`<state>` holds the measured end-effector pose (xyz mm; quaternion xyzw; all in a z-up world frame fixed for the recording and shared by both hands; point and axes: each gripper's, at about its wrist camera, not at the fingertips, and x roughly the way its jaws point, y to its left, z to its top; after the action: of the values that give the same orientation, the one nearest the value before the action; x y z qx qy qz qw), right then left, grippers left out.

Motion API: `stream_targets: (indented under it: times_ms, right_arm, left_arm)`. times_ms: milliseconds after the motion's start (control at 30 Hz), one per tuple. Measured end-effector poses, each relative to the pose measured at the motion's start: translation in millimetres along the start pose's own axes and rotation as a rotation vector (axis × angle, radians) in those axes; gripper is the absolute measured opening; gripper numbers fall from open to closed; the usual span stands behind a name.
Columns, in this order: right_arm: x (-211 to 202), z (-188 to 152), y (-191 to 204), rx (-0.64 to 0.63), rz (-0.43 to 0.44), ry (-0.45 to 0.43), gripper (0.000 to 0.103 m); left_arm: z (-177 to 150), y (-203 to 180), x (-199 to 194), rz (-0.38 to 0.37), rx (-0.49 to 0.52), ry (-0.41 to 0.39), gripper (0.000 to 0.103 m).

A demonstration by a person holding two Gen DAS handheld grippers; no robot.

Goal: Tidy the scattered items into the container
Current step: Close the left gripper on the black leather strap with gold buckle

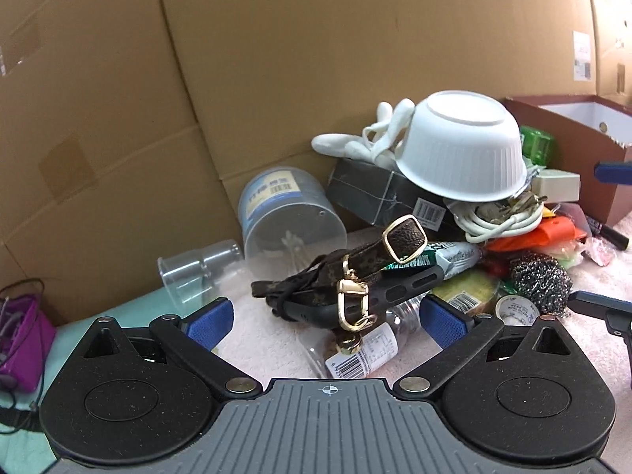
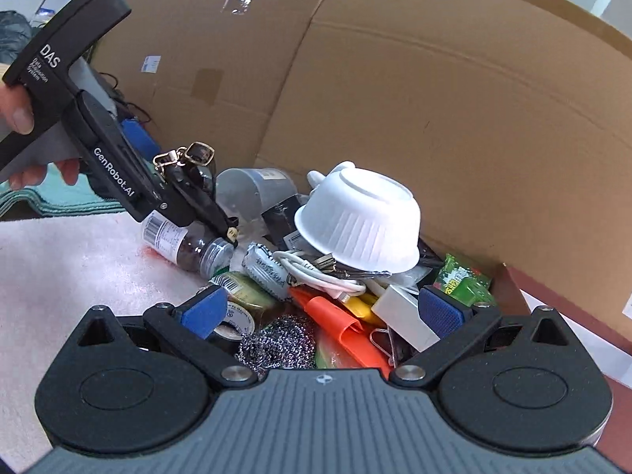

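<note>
A pile of scattered items lies on a pink towel. An upturned white bowl [image 1: 462, 150] tops it, also in the right wrist view [image 2: 361, 221]. My left gripper [image 1: 326, 322] is open, its blue pads either side of a brown monogram strap with gold clasps [image 1: 355, 272] lying over a black handle and a small bottle [image 1: 367, 349]. My right gripper [image 2: 322, 314] is open above a steel scourer [image 2: 278, 345], an orange plastic piece [image 2: 339, 322] and a white block [image 2: 403, 316]. The brown container box [image 1: 572, 146] stands at the far right.
Cardboard walls [image 1: 276, 59] close off the back. A clear round tub [image 1: 284, 213] and a clear cup [image 1: 197, 272] lie at the left of the pile. A purple pouch [image 1: 19, 335] sits on a teal cloth at far left. A white cable [image 2: 316, 272] and green packet [image 2: 464, 280] lie in the pile.
</note>
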<state>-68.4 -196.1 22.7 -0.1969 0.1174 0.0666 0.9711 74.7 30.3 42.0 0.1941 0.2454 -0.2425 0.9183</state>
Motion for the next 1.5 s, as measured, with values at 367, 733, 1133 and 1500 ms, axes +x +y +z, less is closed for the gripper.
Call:
stream_targets:
  times_ms: [367,733,1133,1500]
  right_arm:
    - [-4,-11,-1,-0.069,-0.038,0.014,0.102]
    - [-2,-7,6,-0.080,-0.012,-0.011,0.102]
    - [4,-4,14,-0.103,-0.019,0.000,0.102]
    - [4,-4,9,-0.061,-0.037,0.018,0.102]
  left_arm:
    - [10,-18,32,-0.114,0.158,-0.016,0.098]
    - [0,-5,27,-0.223,0.211,-0.013,0.101]
    - [7,6,9,-0.186,0.227,-0.079,0.078]
    - [0,-1,5,-0.136,0.266,-0.064,0.051]
